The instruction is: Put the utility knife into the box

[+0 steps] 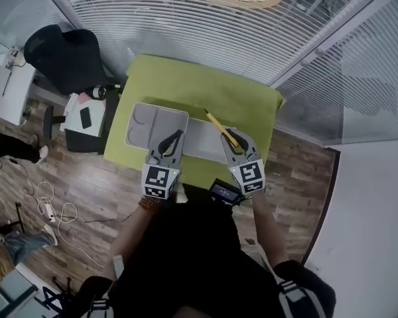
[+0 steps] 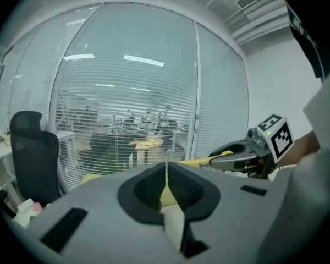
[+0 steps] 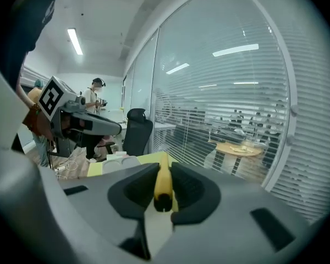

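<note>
A yellow utility knife [image 1: 220, 126] is clamped in my right gripper [image 1: 229, 138], its tip pointing away over the green table [image 1: 205, 88]. In the right gripper view the knife [image 3: 163, 181] lies lengthwise between the pads. The grey box [image 1: 146, 121] lies open on the table, its second half [image 1: 202, 141] spread to the right. My left gripper [image 1: 177, 136] hovers over the box with its jaws shut on nothing. In the left gripper view its fingertips meet [image 2: 166, 172], and the right gripper [image 2: 239, 157] with the knife [image 2: 193, 161] shows to the right.
A black office chair [image 1: 63, 55] and a low side table with a phone [image 1: 86, 118] stand left of the green table. Cables [image 1: 50, 204] lie on the wooden floor. Glass walls with blinds close the far side. A small black device [image 1: 224, 192] sits at the table's near edge.
</note>
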